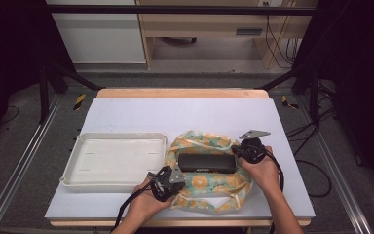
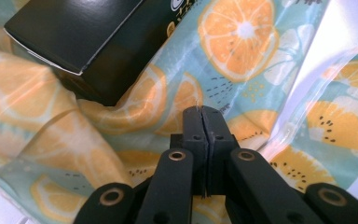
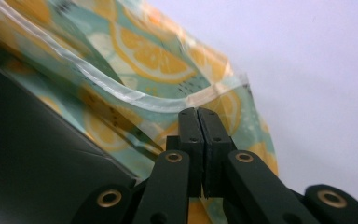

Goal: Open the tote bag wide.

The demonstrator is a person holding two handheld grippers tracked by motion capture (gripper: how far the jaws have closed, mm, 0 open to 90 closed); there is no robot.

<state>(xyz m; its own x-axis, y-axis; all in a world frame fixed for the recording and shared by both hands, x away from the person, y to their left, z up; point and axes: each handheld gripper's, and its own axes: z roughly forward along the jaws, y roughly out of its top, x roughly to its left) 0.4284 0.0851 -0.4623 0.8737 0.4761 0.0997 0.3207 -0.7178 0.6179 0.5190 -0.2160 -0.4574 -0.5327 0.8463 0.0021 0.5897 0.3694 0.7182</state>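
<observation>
High view: the black box (image 1: pixel 207 163) lies on the cloth (image 1: pixel 209 183) between the two tongs. Left tongs (image 1: pixel 157 178) and right tongs (image 1: pixel 237 148) each look pinched together on a bit of cloth. Wrapping seems underway; next, fold the cloth over the box.

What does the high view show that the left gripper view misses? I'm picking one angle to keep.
The high view alone takes in the white tray, the table, both hands and the right tool. The left gripper view alone shows the left tool's jaws pressed together, pinching the cloth, and its orange-slice print up close. Both share the black box lying on the cloth.
</observation>
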